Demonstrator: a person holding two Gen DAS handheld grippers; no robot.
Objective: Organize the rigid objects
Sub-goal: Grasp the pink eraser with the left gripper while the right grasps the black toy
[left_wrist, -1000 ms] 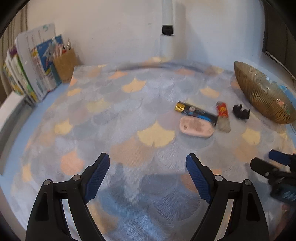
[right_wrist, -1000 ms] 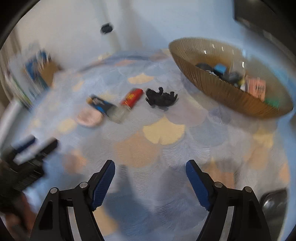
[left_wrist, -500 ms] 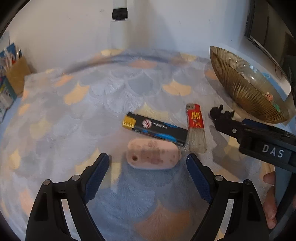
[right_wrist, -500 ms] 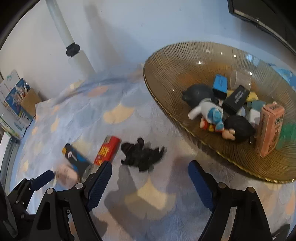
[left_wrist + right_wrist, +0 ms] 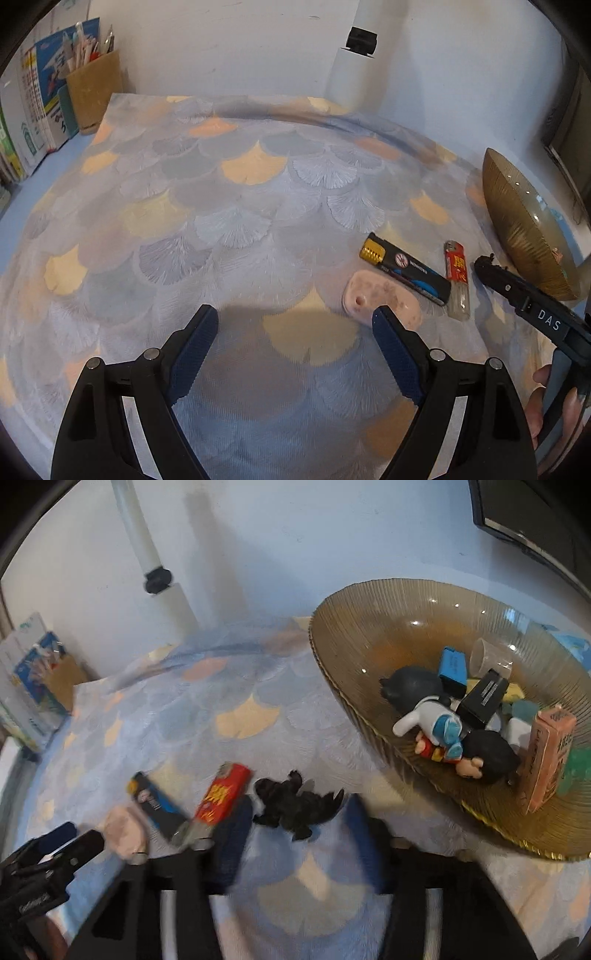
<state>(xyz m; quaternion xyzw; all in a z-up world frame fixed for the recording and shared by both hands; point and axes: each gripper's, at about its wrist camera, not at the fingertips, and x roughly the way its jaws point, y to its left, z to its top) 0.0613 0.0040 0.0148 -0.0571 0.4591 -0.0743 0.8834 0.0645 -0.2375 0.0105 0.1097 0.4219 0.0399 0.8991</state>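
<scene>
Presently the left hand-held gripper hangs with fingers apart over the patterned worktop, nothing between them; the pink eraser lies just beyond its right fingertip. Right hand-held gripper — fingers apart, blurred — flanks the black toy figure. Black lighter and red lighter lie alongside, near the amber bowl holding assorted items.

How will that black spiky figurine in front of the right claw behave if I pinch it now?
The black figurine probably stays rigid, in keeping with the task. Its thin wings and spikes could catch a pad or twist in the right claw, so a hold across the body seems safer. It lies flat on the patterned cloth, so rolling seems unlikely; it may skid.
</scene>
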